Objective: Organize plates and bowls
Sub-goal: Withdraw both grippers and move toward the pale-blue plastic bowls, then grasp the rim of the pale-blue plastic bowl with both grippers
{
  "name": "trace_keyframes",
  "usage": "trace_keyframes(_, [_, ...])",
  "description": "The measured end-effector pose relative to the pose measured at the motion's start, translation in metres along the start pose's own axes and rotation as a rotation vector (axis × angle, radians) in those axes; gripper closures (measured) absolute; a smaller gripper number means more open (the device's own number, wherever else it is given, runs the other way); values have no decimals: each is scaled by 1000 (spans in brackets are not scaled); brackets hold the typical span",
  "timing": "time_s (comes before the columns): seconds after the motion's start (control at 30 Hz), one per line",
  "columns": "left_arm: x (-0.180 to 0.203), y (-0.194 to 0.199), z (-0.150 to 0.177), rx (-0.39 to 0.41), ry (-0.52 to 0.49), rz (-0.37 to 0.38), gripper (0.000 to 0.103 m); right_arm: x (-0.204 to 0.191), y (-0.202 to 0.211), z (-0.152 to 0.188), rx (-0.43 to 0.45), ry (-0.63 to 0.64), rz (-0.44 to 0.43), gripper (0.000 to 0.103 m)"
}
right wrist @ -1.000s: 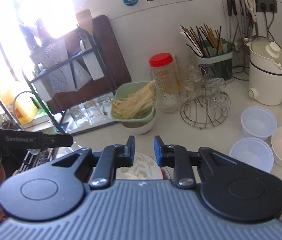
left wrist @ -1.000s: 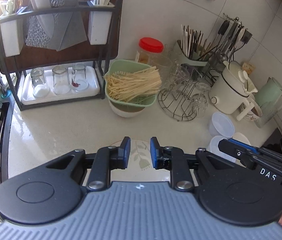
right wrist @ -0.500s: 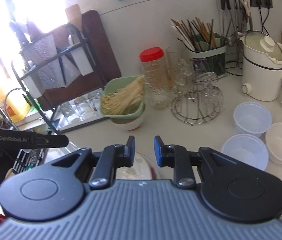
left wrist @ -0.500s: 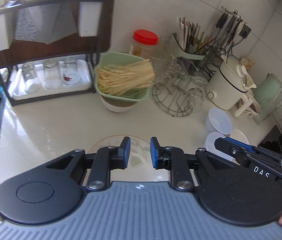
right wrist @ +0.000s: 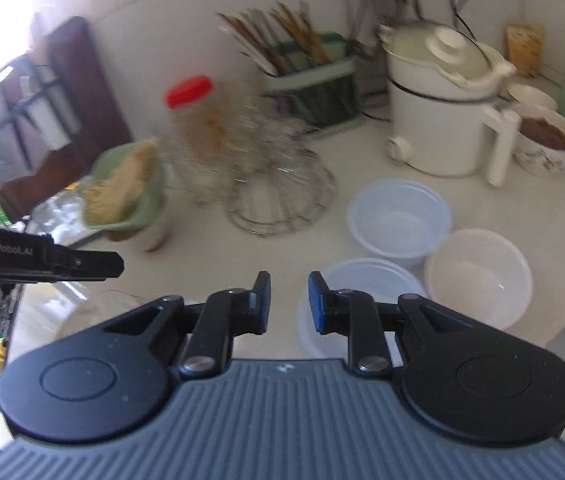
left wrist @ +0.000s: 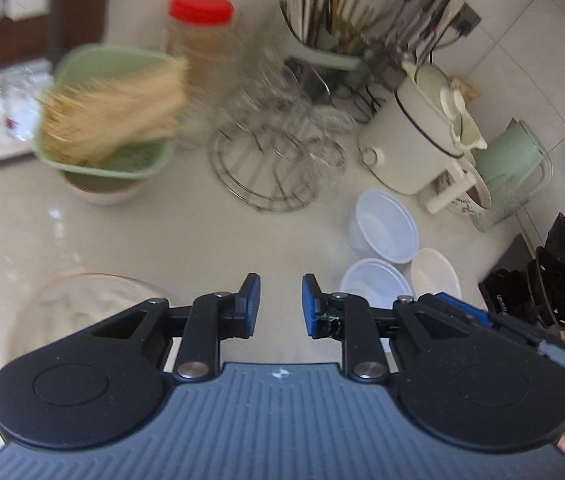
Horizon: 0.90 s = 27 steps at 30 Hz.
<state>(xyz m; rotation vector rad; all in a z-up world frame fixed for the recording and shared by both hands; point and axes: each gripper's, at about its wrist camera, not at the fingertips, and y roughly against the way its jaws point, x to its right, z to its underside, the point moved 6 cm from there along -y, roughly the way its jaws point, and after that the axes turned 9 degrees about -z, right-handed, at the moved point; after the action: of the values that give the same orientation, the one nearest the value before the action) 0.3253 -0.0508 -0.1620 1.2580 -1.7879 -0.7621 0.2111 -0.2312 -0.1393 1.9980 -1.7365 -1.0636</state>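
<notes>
Three bowls stand together on the white counter: a clear plastic bowl (right wrist: pixel 398 218) at the back, a second clear one (right wrist: pixel 362 280) in front of it, and a white bowl (right wrist: pixel 478 276) to their right. They also show in the left wrist view (left wrist: pixel 386 226). A patterned plate (left wrist: pixel 78 308) lies on the counter at the left, partly behind the left gripper. My left gripper (left wrist: pixel 280 304) is open and empty above the counter between plate and bowls. My right gripper (right wrist: pixel 289 300) is open and empty, its right finger over the near clear bowl.
A green basket of noodles (left wrist: pixel 110 116) sits on a bowl at the back left. A wire glass rack (left wrist: pixel 278 160), a red-lidded jar (left wrist: pixel 202 36), a utensil holder (left wrist: pixel 322 36), a white electric pot (right wrist: pixel 442 108), a mug (right wrist: pixel 546 140) and a green jug (left wrist: pixel 514 168) line the back.
Both grippers swung right and moved forward, so the bowls now lie close in front and the plate has shifted to the left. Both grippers stayed open and empty.
</notes>
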Motion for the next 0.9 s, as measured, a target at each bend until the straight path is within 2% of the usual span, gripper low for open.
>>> trace_keyframes(0.07, [12, -16, -2, -24, -12, 15, 76, 17, -5, 2, -13, -43, 12, 78])
trace_keyframes(0.13, [24, -30, -3, -48, -34, 31, 70, 30, -9, 3, -25, -74, 10, 78])
trace_keyframes(0.2, [34, -45, -4, -86, -41, 50, 70, 39, -13, 4, -40, -96, -4, 78])
trace_keyframes(0.27, [43, -60, -3, -117, -58, 66, 68, 47, -16, 4, -61, -108, -3, 67])
trace_keyframes(0.33, [53, -74, -2, -145, -84, 67, 66, 56, -16, 5, -61, -128, 8, 61])
trace_keyframes(0.4, [60, -87, 0, -168, -97, 67, 65, 64, -17, 7, -69, -152, 6, 61])
trace_keyframes(0.67, [81, -122, 10, -239, -130, 62, 66, 98, -27, 15, -135, -212, 72, 61])
trace_keyframes(0.8, [87, -130, 14, -262, -149, 47, 67, 108, -32, 26, -172, -267, 54, 61])
trace_keyframes(0.9, [88, -134, 16, -285, -150, 53, 74, 112, -36, 33, -184, -300, 33, 61])
